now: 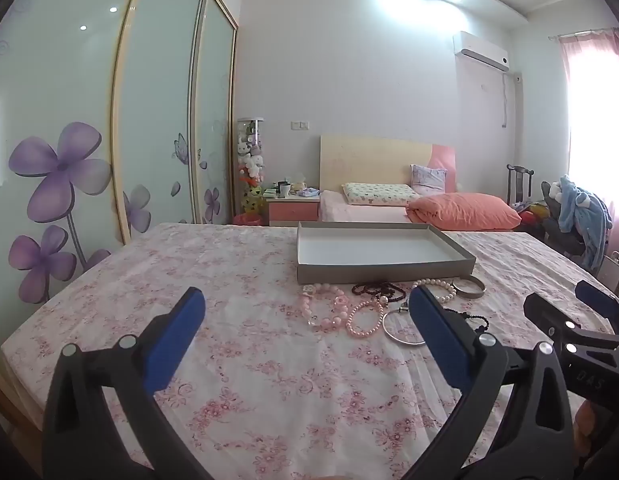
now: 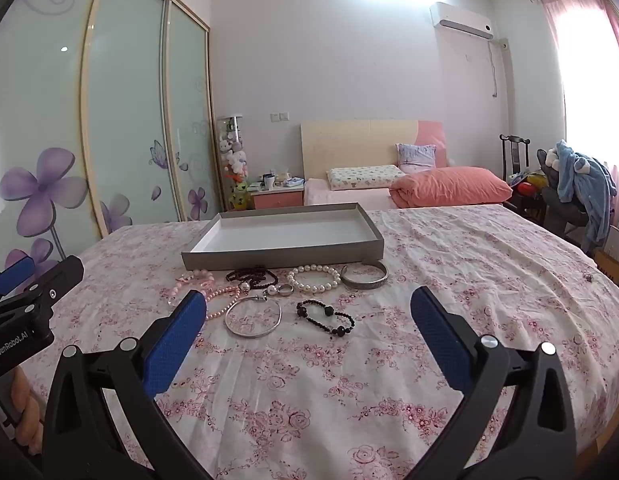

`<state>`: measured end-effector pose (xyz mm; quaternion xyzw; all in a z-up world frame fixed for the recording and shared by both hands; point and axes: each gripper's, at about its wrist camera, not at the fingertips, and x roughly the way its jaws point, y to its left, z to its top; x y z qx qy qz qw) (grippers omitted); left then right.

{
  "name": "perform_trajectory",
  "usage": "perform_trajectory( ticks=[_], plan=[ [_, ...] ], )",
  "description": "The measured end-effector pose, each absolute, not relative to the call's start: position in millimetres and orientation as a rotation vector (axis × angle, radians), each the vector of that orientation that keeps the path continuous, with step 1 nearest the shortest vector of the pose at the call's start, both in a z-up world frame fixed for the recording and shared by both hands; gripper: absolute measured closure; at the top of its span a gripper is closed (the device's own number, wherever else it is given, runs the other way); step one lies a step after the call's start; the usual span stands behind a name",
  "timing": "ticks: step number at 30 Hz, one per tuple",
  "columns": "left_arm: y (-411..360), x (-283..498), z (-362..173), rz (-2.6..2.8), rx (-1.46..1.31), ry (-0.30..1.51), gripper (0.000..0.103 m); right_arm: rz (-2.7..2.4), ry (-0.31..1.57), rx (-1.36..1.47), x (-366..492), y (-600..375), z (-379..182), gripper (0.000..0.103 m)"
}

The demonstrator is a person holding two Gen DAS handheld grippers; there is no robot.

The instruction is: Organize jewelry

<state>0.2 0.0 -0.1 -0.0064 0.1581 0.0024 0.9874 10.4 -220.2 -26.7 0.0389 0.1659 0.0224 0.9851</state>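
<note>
An empty grey shallow box (image 2: 285, 258) (image 1: 383, 270) stands on the floral cloth. Before it lie several pieces of jewelry: a white pearl bracelet (image 2: 312, 270), a wide silver bangle (image 2: 364, 280), a dark bead bracelet (image 2: 251, 276), a thin silver hoop (image 2: 253, 334), a black bead bracelet (image 2: 325, 317), a pink pearl bracelet (image 1: 365, 332) and a pink bead bracelet (image 1: 325, 308). My left gripper (image 1: 305, 308) is open and empty, short of the jewelry on its left. My right gripper (image 2: 307, 308) is open and empty, short of the hoop and black bracelet.
The table (image 2: 469, 280) has a pink floral cloth; its left edge nears a sliding wardrobe (image 1: 69, 140). Behind are a bed with an orange pillow (image 2: 449, 186), a bedside cabinet (image 1: 293, 210) and a chair with blue clothing (image 2: 581, 184) at right.
</note>
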Motion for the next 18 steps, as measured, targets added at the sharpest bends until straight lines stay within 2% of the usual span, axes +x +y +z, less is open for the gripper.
perform_trajectory(
  ticks=[18],
  plan=[
    [-1.7, 0.4, 0.7, 0.003, -0.01, 0.317, 0.004, 0.042, 0.337, 0.082, 12.3, -223.3, -27.1, 0.002]
  ],
)
